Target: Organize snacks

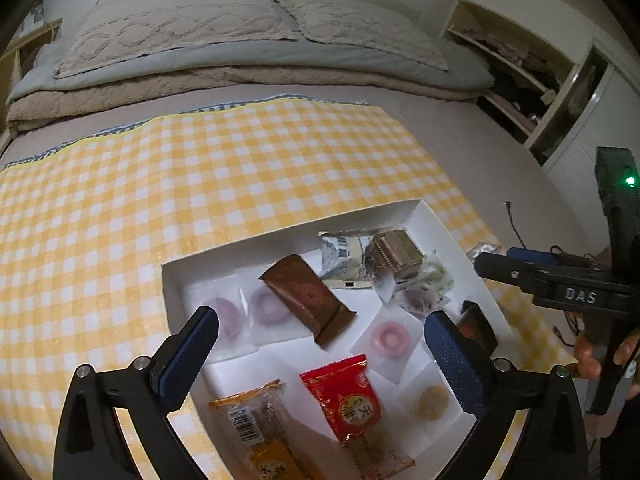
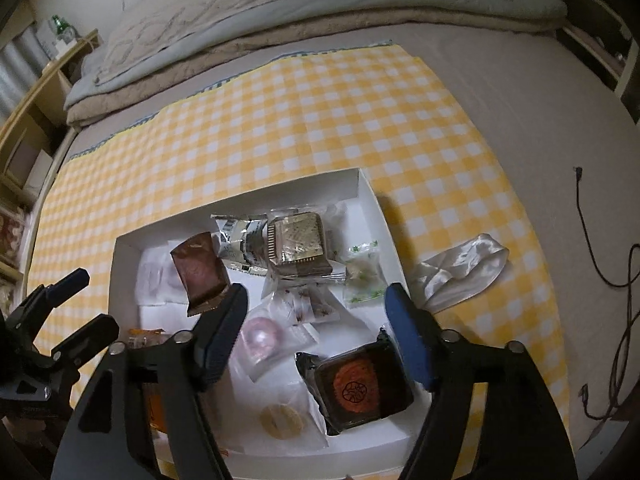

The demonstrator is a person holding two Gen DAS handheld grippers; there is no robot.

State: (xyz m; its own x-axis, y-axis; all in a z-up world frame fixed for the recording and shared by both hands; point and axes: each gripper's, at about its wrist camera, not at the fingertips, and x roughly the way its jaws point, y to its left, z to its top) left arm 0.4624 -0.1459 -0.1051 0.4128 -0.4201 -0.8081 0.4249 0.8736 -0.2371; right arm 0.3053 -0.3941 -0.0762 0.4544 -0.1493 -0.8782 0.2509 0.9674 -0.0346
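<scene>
A: We see the white box (image 1: 456, 236) lying on the yellow checked cloth (image 1: 200, 168), which is spread over the bed (image 1: 472, 152). Its long axis runs from near left to far right in the left wrist view.

B: Inside it, the brown wrapper (image 1: 306, 298) lies on a slant, one end toward the far left wall, the other toward the near right. The red packet (image 1: 346, 394) and the orange packet (image 1: 256, 424) both point roughly away from us.

A: The dark square snack (image 2: 354, 390) sits flat in the near right corner, just beside the box wall.

B: Our left tongs (image 1: 320, 356) stand wide apart over the box, nothing between the pads. Our right tongs (image 2: 316, 334) are apart too, holding nothing, the dark snack below them.

A: Folded bedding (image 1: 240, 60) lies at the far end of the bed, and shelves (image 1: 520, 64) stand at the right.

B: We count two purple rings (image 1: 268, 308), one pink ring (image 1: 388, 338), one pale round biscuit (image 1: 432, 402). A white ribbon (image 2: 460, 268) lies on the cloth outside the box.
</scene>
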